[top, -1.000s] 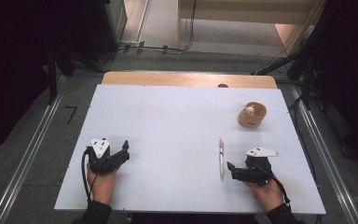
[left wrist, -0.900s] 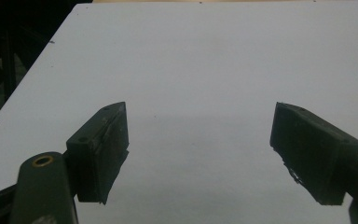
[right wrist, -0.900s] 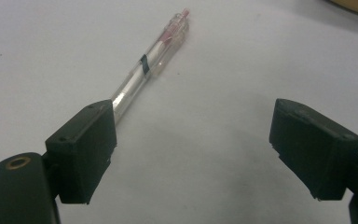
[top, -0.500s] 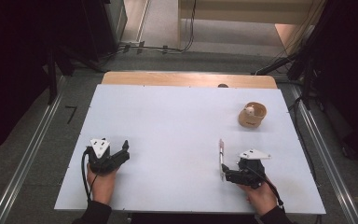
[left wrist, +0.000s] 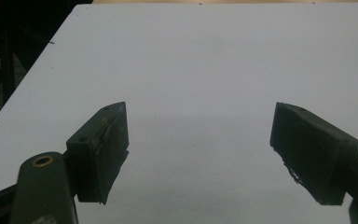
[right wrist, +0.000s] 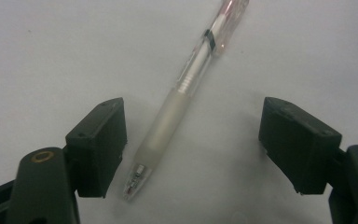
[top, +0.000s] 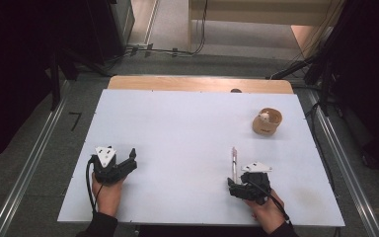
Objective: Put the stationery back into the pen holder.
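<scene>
- Your right gripper [right wrist: 193, 140] stands with jaws wide apart, straddling the pen [right wrist: 179, 107].
- Pen lies flat on the table [top: 177, 128], tip toward you, long axis running away from the gripper, nearer the left-hand jaw.
- Your left gripper [top: 128, 160], also spread and empty, sits well apart from the pen.

A white table [top: 187, 138] carries a wooden cup [top: 267, 121] at its far right. Near the table's front edge, the right gripper [top: 233, 183] sits at a pen [top: 234, 162]; the left gripper [top: 130, 159] rests front left.
</scene>
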